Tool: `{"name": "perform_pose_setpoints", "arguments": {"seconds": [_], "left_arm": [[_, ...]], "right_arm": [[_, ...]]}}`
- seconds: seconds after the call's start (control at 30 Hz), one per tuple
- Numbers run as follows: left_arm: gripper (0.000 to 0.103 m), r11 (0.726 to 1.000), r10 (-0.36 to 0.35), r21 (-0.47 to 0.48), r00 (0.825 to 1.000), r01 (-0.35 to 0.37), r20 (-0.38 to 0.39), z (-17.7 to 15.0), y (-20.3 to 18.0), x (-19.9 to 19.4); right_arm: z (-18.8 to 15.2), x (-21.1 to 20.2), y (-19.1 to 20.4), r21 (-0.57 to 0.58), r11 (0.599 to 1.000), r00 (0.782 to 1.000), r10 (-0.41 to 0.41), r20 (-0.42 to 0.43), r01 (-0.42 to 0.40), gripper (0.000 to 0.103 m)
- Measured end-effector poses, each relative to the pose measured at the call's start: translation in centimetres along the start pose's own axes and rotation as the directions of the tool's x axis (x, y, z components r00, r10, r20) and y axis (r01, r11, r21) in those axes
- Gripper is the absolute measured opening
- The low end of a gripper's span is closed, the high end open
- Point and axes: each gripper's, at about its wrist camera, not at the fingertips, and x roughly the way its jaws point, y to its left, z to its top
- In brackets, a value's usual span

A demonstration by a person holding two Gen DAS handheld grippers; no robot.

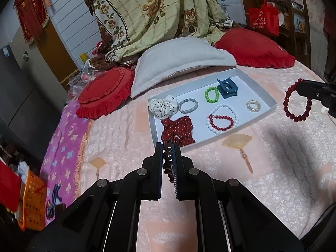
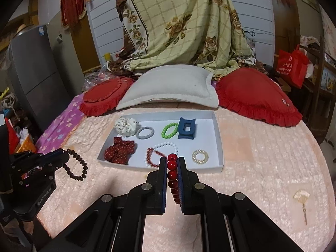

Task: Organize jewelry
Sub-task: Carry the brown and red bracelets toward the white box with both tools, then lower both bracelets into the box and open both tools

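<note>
Both hand-held grippers (image 1: 168,147) (image 2: 172,161) clamped tight

A tray (image 2: 218,145) lies on the bed (image 2: 262,168), with a pillow (image 2: 168,86) behind it and a cushion (image 2: 256,92) at each far side. In the tray, a hair claw (image 2: 186,128) sits far right, two scrunchies (image 2: 127,127) on the left, and two bracelets (image 2: 166,147) overlap near the middle.

Dim indoor light falls from above, casting soft shadows on the bedspread (image 1: 289,147). Both fisheye views bend strongly and darken at the corners.
</note>
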Motion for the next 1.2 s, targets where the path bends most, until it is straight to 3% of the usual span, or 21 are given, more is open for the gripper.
{"name": "perform_pose_setpoints", "arguments": {"seconds": [0.4, 0.63, 0.93, 1.03, 1.1, 1.2], "left_arm": [[0.007, 1.0, -0.023, 0.016, 0.999, 0.024, -0.045, 2.8, -0.4, 5.9], [0.007, 0.997, -0.074, -0.012, 0.995, 0.073, -0.07, 5.2, 0.1, 9.3], [0.007, 0.962, -0.261, -0.104, 0.963, 0.253, -0.065, 9.1, -0.3, 13.3], [0.007, 0.939, -0.331, -0.133, 0.938, 0.317, -0.103, 8.9, -0.9, 15.3], [0.007, 0.935, -0.341, -0.157, 0.93, 0.319, -0.137, 8.4, -1.3, 16.8], [0.007, 0.947, -0.303, -0.165, 0.939, 0.277, -0.164, 7.6, -1.5, 18.5]], "right_arm": [[3.8, 5.9, -2.1, 0.001, 0.999, 0.998, -0.043, -0.042, 0.043, 0.008], [5.8, 10.1, -3.6, 0.008, 0.998, 0.995, -0.056, -0.082, 0.057, 0.008], [7.0, 15.9, -5.6, 0.08, 0.996, 0.986, -0.014, -0.169, 0.027, 0.008], [6.8, 17.6, -6.0, 0.08, 0.996, 0.981, -0.017, -0.194, 0.033, 0.008], [6.5, 18.7, -6.1, 0.076, 0.996, 0.977, -0.023, -0.211, 0.04, 0.008], [6.2, 19.9, -6.6, 0.082, 0.996, 0.973, -0.027, -0.23, 0.047, 0.008]]}}
